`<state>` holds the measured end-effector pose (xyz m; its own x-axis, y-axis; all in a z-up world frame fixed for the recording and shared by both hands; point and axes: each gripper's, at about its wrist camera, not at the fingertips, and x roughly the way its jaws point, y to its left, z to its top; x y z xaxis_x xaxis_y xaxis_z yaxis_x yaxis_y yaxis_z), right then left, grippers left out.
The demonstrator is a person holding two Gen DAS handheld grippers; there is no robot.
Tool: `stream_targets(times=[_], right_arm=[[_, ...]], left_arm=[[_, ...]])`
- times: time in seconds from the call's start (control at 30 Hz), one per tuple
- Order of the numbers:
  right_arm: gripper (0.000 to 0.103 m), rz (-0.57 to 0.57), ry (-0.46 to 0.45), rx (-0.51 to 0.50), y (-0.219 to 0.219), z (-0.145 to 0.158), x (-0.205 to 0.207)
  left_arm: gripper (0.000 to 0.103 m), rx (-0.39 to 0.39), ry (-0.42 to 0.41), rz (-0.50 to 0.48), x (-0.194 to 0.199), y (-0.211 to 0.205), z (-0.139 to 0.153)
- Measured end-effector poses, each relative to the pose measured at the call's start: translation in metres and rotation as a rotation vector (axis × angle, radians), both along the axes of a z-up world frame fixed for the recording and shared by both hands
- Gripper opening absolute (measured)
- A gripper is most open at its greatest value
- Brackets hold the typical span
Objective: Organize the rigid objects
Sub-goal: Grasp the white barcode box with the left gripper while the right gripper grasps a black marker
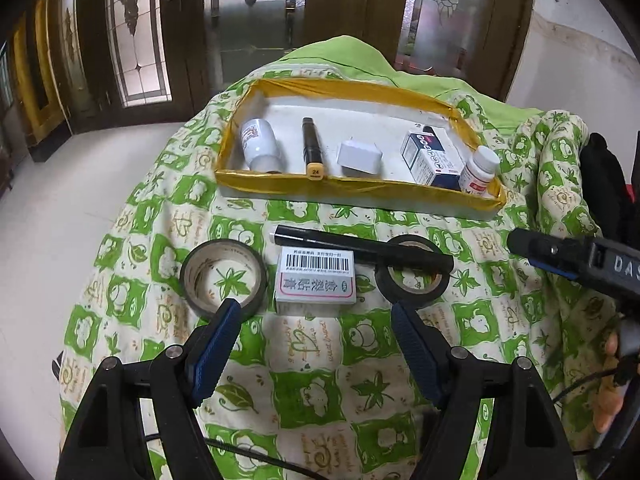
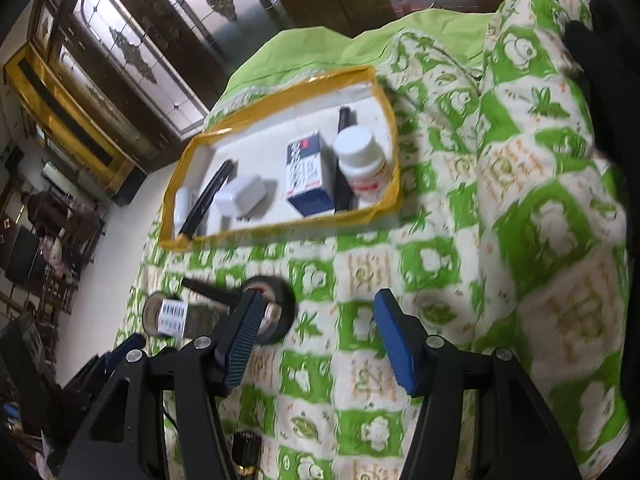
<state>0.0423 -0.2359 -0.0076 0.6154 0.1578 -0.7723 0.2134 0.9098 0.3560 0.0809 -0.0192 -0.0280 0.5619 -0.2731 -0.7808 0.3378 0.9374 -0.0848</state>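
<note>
A yellow-taped tray [image 1: 352, 186] [image 2: 280, 225] lies at the back of the green patterned cloth. It holds a white bottle [image 1: 260, 142], a dark marker [image 1: 311, 148], a white adapter [image 1: 360, 158], a blue-white box [image 1: 430, 158] [image 2: 308, 172] and a pill bottle [image 1: 480, 170] [image 2: 360, 160]. In front lie a tape roll [image 1: 222, 276], a small barcoded box [image 1: 316, 280] [image 2: 172, 316], a black pen [image 1: 360, 248] and a black tape roll [image 1: 412, 276] [image 2: 276, 312]. My left gripper [image 1: 316, 314] hovers open just before the barcoded box, empty. My right gripper [image 2: 318, 304] is open over bare cloth, right of the black roll.
The cloth bulges up in a fold [image 2: 540, 160] on the right, with a black garment [image 1: 604, 184] beyond it. A dark cylindrical thing [image 2: 246, 452] sits near the front edge. White floor [image 1: 60, 220] drops away on the left, and wooden glass doors [image 1: 136, 40] stand behind.
</note>
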Motion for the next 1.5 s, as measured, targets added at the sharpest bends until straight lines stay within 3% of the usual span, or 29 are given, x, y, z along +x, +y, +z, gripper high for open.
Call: stream_targets(times=[0.33, 0.43, 0.5, 0.8, 0.87, 0.97, 1.23, 1.5], right_arm=[[0.057, 0.024, 0.028, -0.003, 0.008, -0.007, 0.004], [0.057, 0.029, 0.034, -0.003, 0.01, -0.009, 0.006], [0.057, 0.032, 0.038, -0.004, 0.011, -0.011, 0.007], [0.056, 0.083, 0.091, 0.026, 0.02, -0.015, 0.005], [0.044, 0.13, 0.116, 0.078, 0.029, -0.017, -0.004], [0.034, 0.239, 0.158, 0.132, 0.054, -0.024, -0.024], [0.033, 0.313, 0.289, 0.145, 0.089, -0.056, -0.043], [0.033, 0.321, 0.285, 0.083, 0.103, -0.067, -0.042]], left_arm=[[0.08, -0.009, 0.018, 0.01, 0.018, -0.003, -0.011], [0.068, 0.021, 0.016, -0.015, 0.022, -0.013, -0.016], [0.051, 0.031, 0.03, -0.027, 0.024, -0.017, -0.021], [0.05, -0.037, 0.05, -0.024, 0.009, -0.001, -0.005], [0.05, -0.062, 0.049, -0.011, 0.003, 0.007, 0.001], [0.05, -0.093, 0.056, 0.015, -0.003, 0.016, 0.004], [0.05, -0.071, 0.049, 0.027, -0.008, 0.017, 0.003], [0.05, -0.044, 0.052, 0.028, -0.007, 0.015, -0.001]])
